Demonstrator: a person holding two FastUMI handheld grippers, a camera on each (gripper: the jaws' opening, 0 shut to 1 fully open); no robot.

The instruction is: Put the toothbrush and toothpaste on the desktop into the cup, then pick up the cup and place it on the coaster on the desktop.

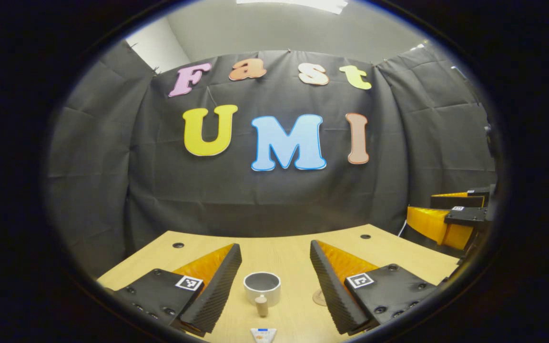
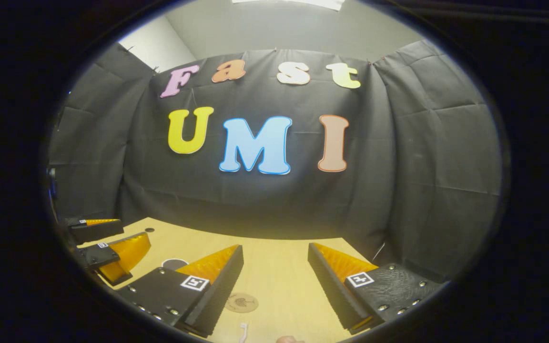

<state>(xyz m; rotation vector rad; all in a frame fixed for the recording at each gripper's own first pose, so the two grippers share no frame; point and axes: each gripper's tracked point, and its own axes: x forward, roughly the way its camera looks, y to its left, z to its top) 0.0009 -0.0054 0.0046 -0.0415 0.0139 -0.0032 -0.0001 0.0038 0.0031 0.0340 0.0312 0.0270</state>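
Wooden counter [image 1: 398,252] is carrying the cup [image 1: 261,287] mid-surface. Both grippers, left [image 1: 274,286] and right [image 2: 274,286], are hovering wide open, holding nothing. Grabbing the toothpaste [image 1: 262,334] off-centre is risking a slip.

We see a light wooden desk [image 1: 298,250] with small dark holes [image 1: 178,245] near its far edge.

L claw [image 1: 274,286] open above desk [image 1: 398,252], cup [image 1: 262,287] betw fingers, toothpaste [image 1: 263,335] nearer cam
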